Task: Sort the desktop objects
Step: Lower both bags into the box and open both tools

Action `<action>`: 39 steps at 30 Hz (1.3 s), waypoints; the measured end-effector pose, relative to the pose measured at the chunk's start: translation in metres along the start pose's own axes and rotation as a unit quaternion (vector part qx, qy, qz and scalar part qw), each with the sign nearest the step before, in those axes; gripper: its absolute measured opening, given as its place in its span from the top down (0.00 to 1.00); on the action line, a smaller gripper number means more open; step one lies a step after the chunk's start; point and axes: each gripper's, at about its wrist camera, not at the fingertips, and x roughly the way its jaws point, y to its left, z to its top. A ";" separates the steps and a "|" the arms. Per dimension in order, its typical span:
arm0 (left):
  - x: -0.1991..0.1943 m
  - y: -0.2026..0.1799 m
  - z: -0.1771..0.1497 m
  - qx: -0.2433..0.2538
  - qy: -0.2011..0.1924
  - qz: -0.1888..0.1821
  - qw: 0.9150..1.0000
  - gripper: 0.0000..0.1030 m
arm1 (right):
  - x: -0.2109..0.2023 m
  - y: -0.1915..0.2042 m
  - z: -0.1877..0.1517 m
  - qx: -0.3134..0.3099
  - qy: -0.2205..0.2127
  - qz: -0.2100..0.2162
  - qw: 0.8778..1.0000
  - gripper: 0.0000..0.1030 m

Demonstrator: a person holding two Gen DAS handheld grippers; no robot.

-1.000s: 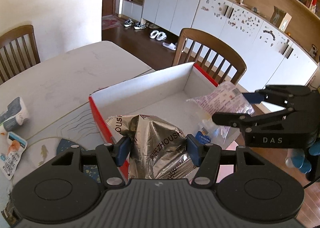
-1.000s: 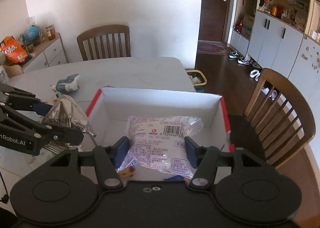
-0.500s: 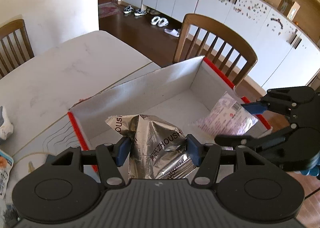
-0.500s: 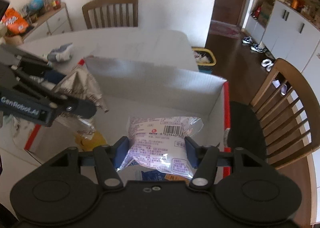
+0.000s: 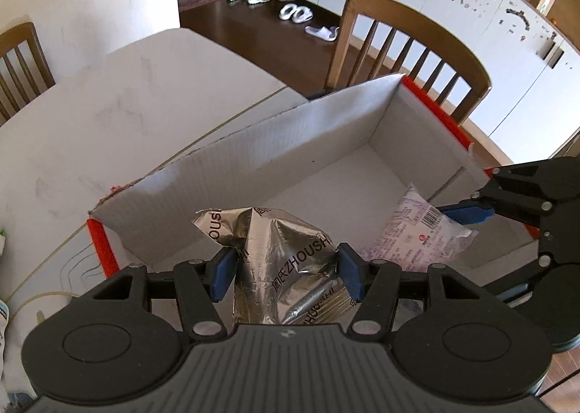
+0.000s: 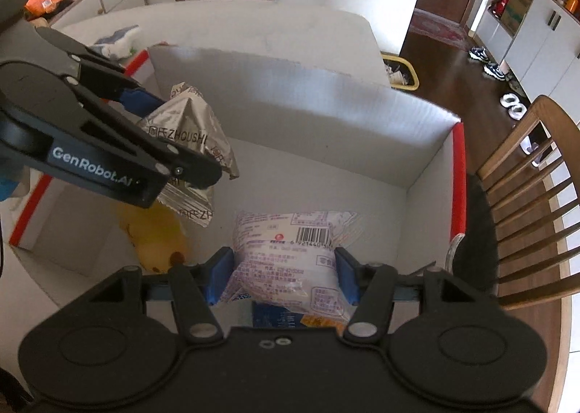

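Only right view shows yellow toy (image 6: 156, 239); left tongs (image 5: 286, 269) grip foil bag (image 5: 282, 250), right tongs (image 6: 284, 275) white packet (image 6: 290, 260).

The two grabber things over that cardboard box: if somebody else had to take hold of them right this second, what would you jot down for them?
Left gripper: shut on the silver foil bag, held above the box's left end.
Right gripper: shut on the clear white snack packet, low inside the white box near its right end.
In the box: a yellow item lies on the floor under the foil bag; a blue packet shows beneath the snack packet.
Done: both bags are over the box.
Left: release both, then fetch the blue-and-white item on the table behind the box.
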 end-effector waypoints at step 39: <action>0.046 -0.005 -0.001 0.024 0.073 0.027 0.997 0.40 | 0.000 -0.010 0.006 0.009 0.010 0.013 1.000 0.21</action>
